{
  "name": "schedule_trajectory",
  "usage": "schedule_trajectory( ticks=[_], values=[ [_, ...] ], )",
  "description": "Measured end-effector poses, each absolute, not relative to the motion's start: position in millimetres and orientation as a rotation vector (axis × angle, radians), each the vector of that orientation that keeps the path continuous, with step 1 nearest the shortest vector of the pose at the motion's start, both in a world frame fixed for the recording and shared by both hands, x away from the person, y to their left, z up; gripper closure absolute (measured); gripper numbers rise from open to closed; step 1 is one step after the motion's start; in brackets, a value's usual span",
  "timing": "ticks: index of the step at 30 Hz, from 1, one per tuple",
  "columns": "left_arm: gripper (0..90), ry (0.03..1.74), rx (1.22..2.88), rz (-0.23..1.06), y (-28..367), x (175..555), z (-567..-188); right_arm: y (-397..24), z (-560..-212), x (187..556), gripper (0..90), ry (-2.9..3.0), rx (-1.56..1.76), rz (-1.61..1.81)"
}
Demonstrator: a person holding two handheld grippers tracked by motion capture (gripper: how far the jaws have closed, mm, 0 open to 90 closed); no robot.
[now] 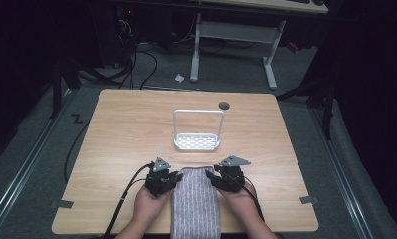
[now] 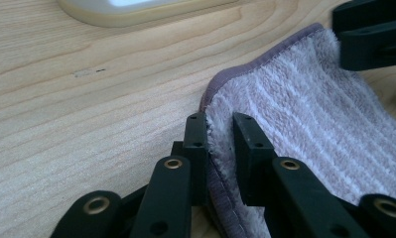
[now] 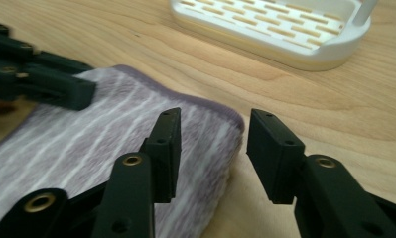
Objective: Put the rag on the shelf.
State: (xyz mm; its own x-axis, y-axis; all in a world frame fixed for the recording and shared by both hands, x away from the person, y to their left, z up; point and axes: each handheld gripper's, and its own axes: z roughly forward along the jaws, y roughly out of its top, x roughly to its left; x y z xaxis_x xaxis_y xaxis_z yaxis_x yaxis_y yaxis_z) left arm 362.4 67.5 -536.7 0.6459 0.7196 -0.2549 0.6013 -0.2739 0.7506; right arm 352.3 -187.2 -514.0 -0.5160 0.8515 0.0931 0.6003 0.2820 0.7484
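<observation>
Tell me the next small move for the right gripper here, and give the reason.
Probably close the right gripper on the towel. Its fingers stand open astride the towel's far corner, one over the cloth and one over the bare table, while the left gripper already pinches the opposite corner's edge. Gripping both corners looks like the step before lifting, perhaps towards the white rack.

Both grippers black: left gripper (image 1: 162, 180), right gripper (image 1: 229, 178). Grey three-cornered plate on top of each, black cable trailing at 6 o'clock. Jaws flat-faced blocks, brass-ringed pivot holes. Forearms unsleeved.
</observation>
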Motion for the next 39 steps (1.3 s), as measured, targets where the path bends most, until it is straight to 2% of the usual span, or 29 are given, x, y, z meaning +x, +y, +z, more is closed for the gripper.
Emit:
schedule_trajectory(
  ticks=[4, 7, 9, 10, 11, 17, 27, 39],
  values=[
    [79.1, 1.034, 1.976, 0.190, 68.4, 359.8, -536.2, -185.4, -524.8, 358.3, 56.0, 2.238, 1.384, 1.045],
    [79.9, 1.004, 1.997, 0.212, 67.1, 355.0, -535.6, -182.1, -528.0, 351.2, 59.9, 2.252, 1.386, 1.052],
    [79.9, 0.998, 1.998, 0.209, 68.2, 353.3, -535.6, -180.1, -530.1, 345.6, 63.5, 2.232, 1.366, 1.057],
    [79.9, 0.998, 1.997, 0.208, 68.7, 352.7, -535.6, -178.4, -530.6, 342.4, 72.1, 2.234, 1.360, 1.059],
    [79.8, 0.994, 2.000, 0.206, 69.2, 351.0, -535.6, -177.8, -530.8, 341.3, 76.5, 2.245, 1.355, 1.071],
    [79.9, 0.983, 1.993, 0.217, 70.9, 344.2, -535.0, -175.4, -530.0, 334.5, 83.3, 2.262, 1.303, 1.087],
    [80.8, 0.941, 1.881, 0.298, 82.0, 333.3, -529.5, -168.5, -516.8, 319.2, 84.4, 2.140, 1.229, 1.202],
    [80.5, 0.938, 1.776, 0.332, 86.5, 323.6, -518.1, -165.1, -505.2, 315.6, 84.1, 2.069, 1.165, 1.271]
  ],
)
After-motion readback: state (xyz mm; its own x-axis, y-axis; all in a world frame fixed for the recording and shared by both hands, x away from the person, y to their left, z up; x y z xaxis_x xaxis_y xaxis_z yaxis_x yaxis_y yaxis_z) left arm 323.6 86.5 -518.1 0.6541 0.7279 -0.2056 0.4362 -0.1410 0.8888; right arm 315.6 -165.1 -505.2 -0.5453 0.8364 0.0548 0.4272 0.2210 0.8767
